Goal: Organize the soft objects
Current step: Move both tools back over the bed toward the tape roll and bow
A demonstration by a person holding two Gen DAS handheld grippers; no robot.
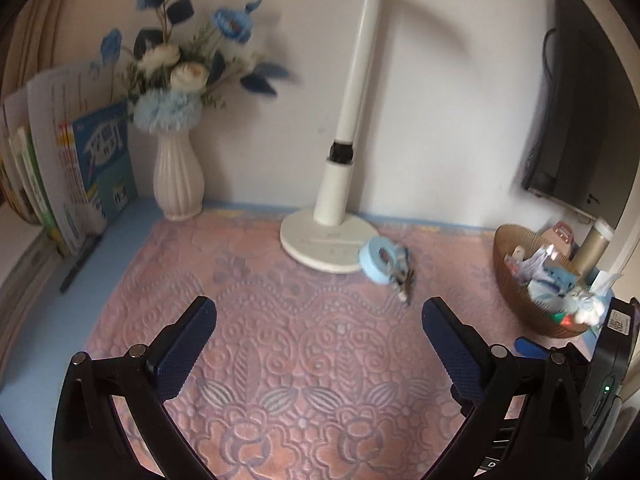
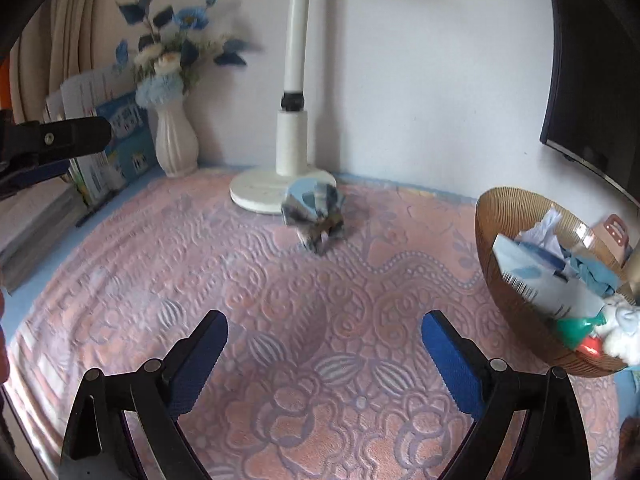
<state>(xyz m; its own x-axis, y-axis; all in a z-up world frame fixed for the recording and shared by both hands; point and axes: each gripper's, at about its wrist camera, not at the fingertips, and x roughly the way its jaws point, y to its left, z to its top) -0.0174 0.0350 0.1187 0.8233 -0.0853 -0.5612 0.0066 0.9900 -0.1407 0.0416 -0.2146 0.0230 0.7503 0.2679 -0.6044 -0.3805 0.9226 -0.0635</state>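
My worktop wears a pink embossed cloth (image 1: 280,340), soft and matt. Far left, the ribbed vase (image 1: 178,178) looks glossy ceramic; the lamp base (image 1: 316,248) smooth white plastic; right, the bowl (image 2: 504,272) finely ridged.

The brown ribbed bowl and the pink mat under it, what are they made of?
The brown ribbed bowl looks like see-through tinted plastic or glass: light passes through its finely grooved wall. The pink mat looks like soft plush cloth, matte, with raised flower patterns pressed into it.
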